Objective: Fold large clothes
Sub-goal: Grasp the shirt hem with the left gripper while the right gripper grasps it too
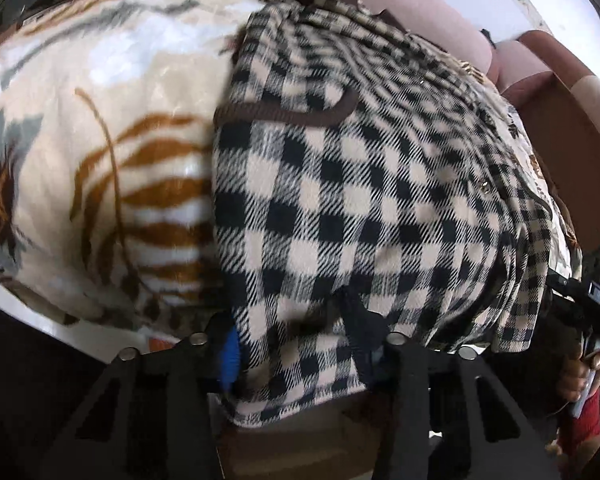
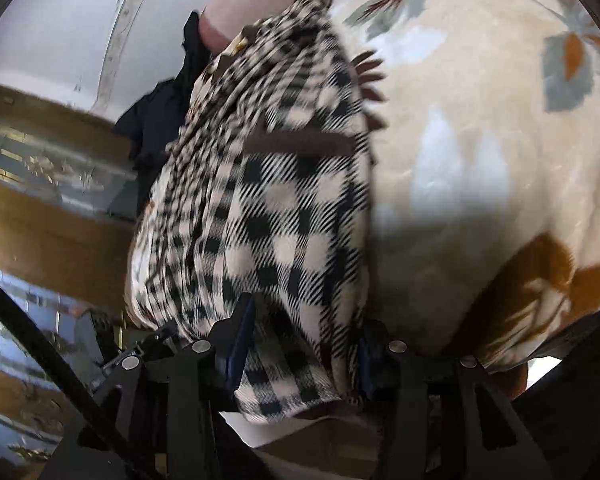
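Note:
A black-and-cream checked shirt (image 1: 360, 184) with brown trim lies on a cream blanket (image 1: 100, 128) with brown and grey leaf prints. My left gripper (image 1: 296, 344) is shut on the shirt's near edge, the cloth bunched between its fingers. My right gripper (image 2: 300, 348) is shut on another part of the same shirt (image 2: 276, 216), which drapes up and away from it. The right gripper also shows at the right edge of the left wrist view (image 1: 596, 312).
A pink-brown sofa cushion (image 1: 420, 8) lies behind the blanket. A dark garment (image 2: 160, 120) lies left of the shirt in the right wrist view. A wooden cabinet with glass panels (image 2: 48, 184) stands at the left. A white wall (image 2: 52, 12) is beyond.

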Motion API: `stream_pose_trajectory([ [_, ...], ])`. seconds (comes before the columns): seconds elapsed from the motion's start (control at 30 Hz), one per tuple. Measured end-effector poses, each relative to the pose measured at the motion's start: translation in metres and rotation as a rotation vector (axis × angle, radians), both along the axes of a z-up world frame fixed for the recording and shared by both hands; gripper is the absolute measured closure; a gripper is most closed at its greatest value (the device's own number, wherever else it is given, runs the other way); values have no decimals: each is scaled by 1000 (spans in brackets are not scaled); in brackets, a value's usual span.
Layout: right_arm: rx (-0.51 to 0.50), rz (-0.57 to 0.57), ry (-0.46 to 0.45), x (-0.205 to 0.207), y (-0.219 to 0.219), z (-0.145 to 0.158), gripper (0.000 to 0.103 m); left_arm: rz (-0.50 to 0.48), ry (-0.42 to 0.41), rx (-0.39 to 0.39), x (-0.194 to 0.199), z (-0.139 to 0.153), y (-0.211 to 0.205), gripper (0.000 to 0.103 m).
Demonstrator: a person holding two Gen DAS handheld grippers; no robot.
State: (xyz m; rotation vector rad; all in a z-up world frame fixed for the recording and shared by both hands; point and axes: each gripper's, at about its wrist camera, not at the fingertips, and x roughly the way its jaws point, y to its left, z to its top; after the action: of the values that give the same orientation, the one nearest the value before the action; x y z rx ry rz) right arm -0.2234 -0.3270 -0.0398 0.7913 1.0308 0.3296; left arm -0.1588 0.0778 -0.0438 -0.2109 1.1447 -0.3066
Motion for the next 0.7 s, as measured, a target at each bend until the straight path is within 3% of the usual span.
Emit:
stream_pose_trajectory([
  [0.07,-46,19,-7,1,10,3,53,-6,15,25,-1,-4,-4,59],
  [0.13,-69,25,-9,-3,13,3,54,-11,41,59,-1,-11,-9,41],
  [0.2,-84,20,-13,-5,15,3,54,-14,88,58,1,-21,-12,39],
  [0.27,-85,5,-16,-5,16,3,55,-27,95,55,0,-19,-12,61],
  [0.3,-106,-1,-12,-7,16,4,58,-31,83,57,-2,-15,-12,86],
  [0.33,-106,-1,-12,-7,16,4,67,-26,72,56,-6,-11,-10,94],
  [0.37,-151,-5,1,-9,13,7,81,-24,65,24,-10,-5,-6,97],
  [0.43,-153,-3,3,-10,11,9,91,-27,45,-45,-20,7,3,98],
  [0.7,-91,66,-102,-3,11,57,93,-67,-53,-202,-30,73,27,98],
])
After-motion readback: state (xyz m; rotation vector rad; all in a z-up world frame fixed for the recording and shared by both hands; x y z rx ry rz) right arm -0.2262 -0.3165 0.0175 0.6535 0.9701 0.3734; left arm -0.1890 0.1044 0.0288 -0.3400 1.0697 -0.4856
